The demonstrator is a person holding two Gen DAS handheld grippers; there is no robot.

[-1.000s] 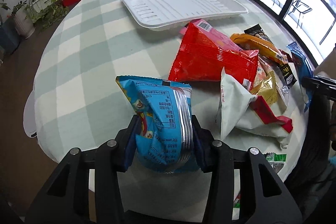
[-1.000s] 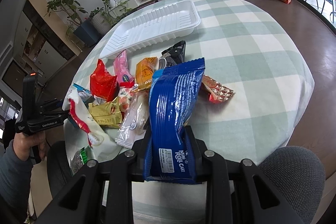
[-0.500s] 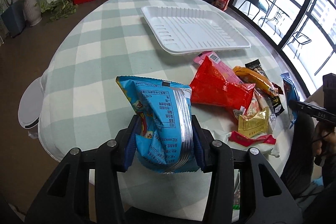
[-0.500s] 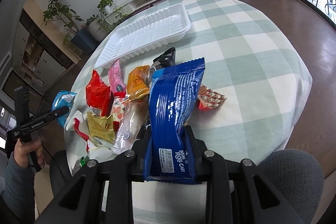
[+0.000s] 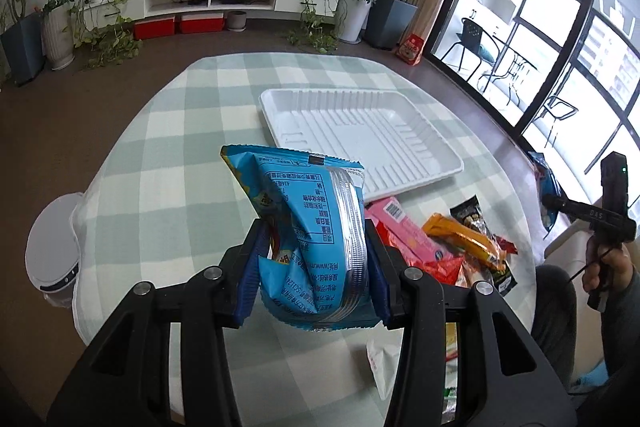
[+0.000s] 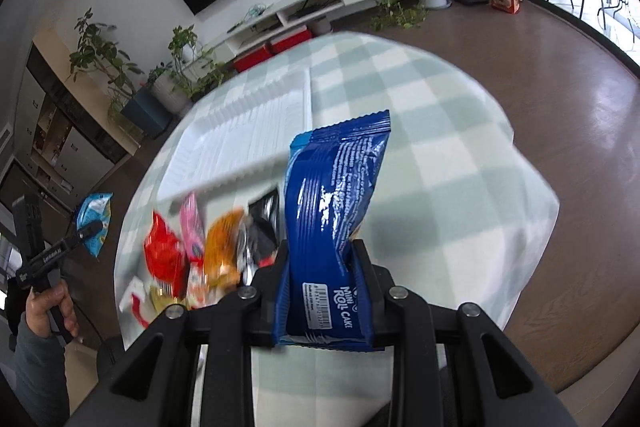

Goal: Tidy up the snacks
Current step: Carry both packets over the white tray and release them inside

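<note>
- My left gripper [image 5: 312,267] pinched a light blue snack bag [image 5: 308,227], fingers pressed on both sides, bag upright and off the table.
- My right gripper [image 6: 326,279] pinched a dark blue roll cake pack [image 6: 334,211], pack standing up between the fingers, label end down at 6 o'clock.
- White tray [image 5: 360,135] sat on the checked tablecloth [image 5: 180,147], at 1 o'clock from the light blue bag in the left wrist view; nothing in it that I could see.
- Loose snacks lay in a pile at 3 o'clock from my left gripper, just below the tray's near edge: pink pack [image 5: 400,227], orange pack [image 5: 460,235], black pack [image 5: 476,215], red bag [image 5: 440,267] partly hidden.
- In the right wrist view the pile was blurred, at 9 o'clock from the cake pack; red bag [image 6: 164,255] and orange pack [image 6: 224,247] were readable, the rest I could not tell.
- My left hand [image 6: 52,307] showed at 8 o'clock in the right wrist view, my right hand [image 5: 608,259] at 3 o'clock in the left wrist view.
- White round stool [image 5: 52,251] stood beside the table at 9 o'clock.
</note>
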